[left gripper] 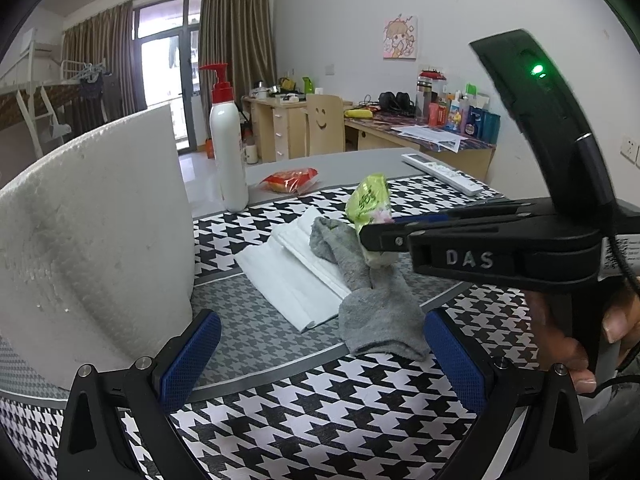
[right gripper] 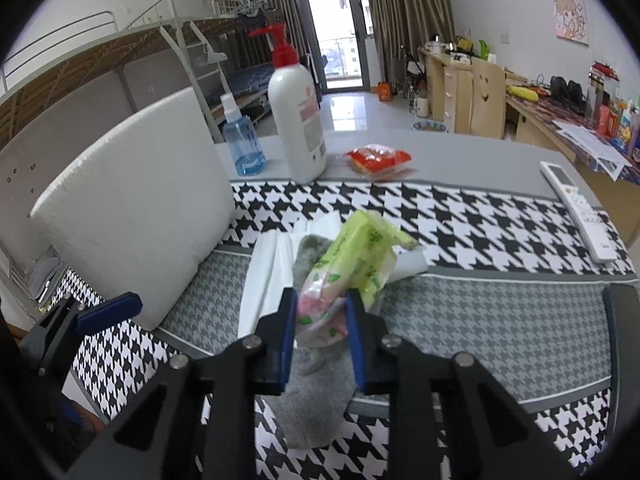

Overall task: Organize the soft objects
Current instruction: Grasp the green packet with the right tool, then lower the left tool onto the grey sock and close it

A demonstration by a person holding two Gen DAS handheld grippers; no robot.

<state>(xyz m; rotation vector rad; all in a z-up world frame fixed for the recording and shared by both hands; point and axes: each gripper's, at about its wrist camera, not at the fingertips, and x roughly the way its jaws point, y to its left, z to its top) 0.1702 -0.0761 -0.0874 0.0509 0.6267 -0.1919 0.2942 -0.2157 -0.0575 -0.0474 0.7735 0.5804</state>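
Right gripper [right gripper: 320, 322]: we see its 2 blue pads pinching the green tissue pack [right gripper: 352, 260], above the grey sock [right gripper: 316, 396].
Left gripper [left gripper: 320, 360]: we see it spread wide, empty.
Sock: lies across the white folded cloth [left gripper: 288, 276] on our houndstooth mat [left gripper: 320, 420].

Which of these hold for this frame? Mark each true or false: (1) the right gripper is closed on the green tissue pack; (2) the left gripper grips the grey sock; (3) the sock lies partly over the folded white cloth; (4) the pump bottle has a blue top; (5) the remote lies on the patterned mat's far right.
1. True: the right gripper pinches the green tissue pack.
2. False: the left gripper is open, and the grey sock lies ahead of it, untouched.
3. True: it overlaps the folded white cloth.
4. False: the pump bottle has a red top.
5. True: the remote lies there.
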